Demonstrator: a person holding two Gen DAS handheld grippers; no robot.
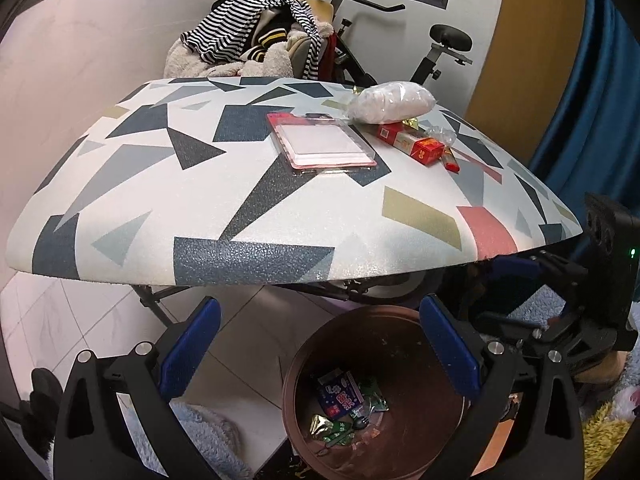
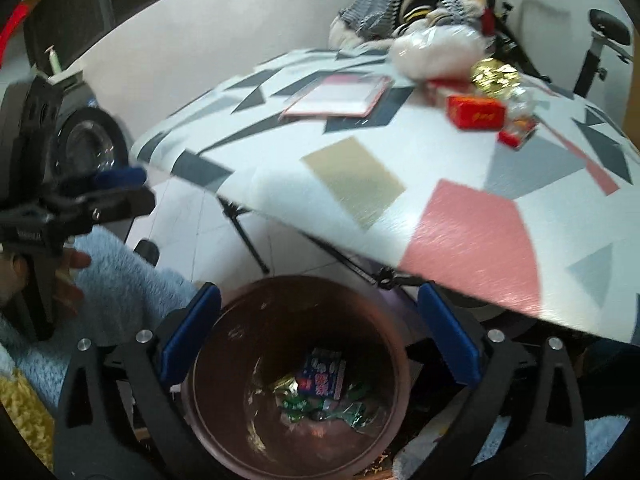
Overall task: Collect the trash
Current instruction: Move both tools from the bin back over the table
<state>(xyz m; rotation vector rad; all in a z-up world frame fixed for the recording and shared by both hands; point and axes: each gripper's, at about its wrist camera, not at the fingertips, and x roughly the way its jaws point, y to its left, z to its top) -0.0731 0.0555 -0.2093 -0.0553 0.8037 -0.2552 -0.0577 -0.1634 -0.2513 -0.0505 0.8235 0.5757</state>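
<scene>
Down in the brown bin [image 2: 296,380] lies the collected trash: a blue wrapper [image 2: 322,376] with red and white characters too small to read, plus green and gold wrappers [image 2: 320,404] around it. Right gripper [image 2: 320,332] hangs directly over the bin's mouth, jaws spread wide, nothing between its blue pads [image 2: 188,336]. Left gripper [image 1: 320,344] is equally wide open and empty, poised above the same bin [image 1: 400,432] beside the patterned table [image 1: 224,184]. Up on the table wait a pink-edged clear pack [image 1: 324,144], a red carton [image 1: 412,144] with gold print that cannot be read, and a white plastic bag [image 1: 392,102]. Only the right view catches crumpled gold foil [image 2: 494,74], sharply; only the left view shows the exercise bike seat [image 1: 450,38] clearly.
</scene>
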